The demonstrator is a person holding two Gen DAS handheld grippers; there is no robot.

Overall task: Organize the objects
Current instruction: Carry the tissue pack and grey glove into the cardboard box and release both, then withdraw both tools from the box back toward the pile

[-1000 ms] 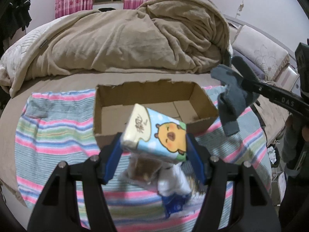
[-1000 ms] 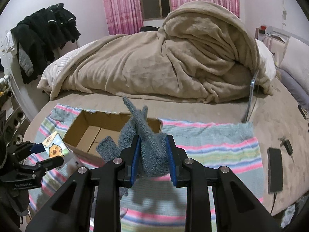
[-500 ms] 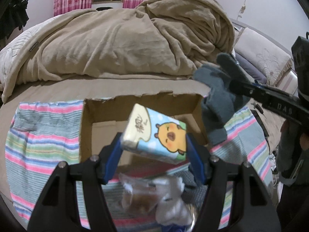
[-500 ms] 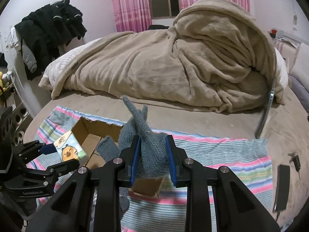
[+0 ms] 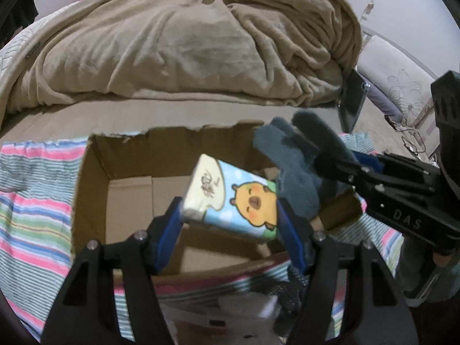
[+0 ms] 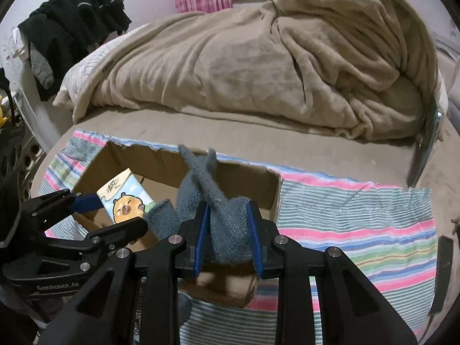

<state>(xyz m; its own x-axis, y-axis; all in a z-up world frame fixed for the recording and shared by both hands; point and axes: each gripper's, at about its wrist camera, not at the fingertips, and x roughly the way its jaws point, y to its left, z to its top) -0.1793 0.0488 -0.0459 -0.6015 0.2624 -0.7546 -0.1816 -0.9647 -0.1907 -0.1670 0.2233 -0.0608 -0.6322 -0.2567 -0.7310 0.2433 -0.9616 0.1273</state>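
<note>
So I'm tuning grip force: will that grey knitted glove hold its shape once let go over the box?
Probably not. The grey knitted glove bunches between the right gripper and droops, so it looks floppy and light. It would likely slump into the cardboard box.

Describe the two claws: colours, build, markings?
Both match: matte black angular frames with triangular cutouts, silver screw heads, blue pads lining the fingers. Left claw reads "GenRobot.AI" on its body in the right wrist view. Right claw shows "DAS" in the left wrist view. No cables or sleeves clearly visible.
</note>
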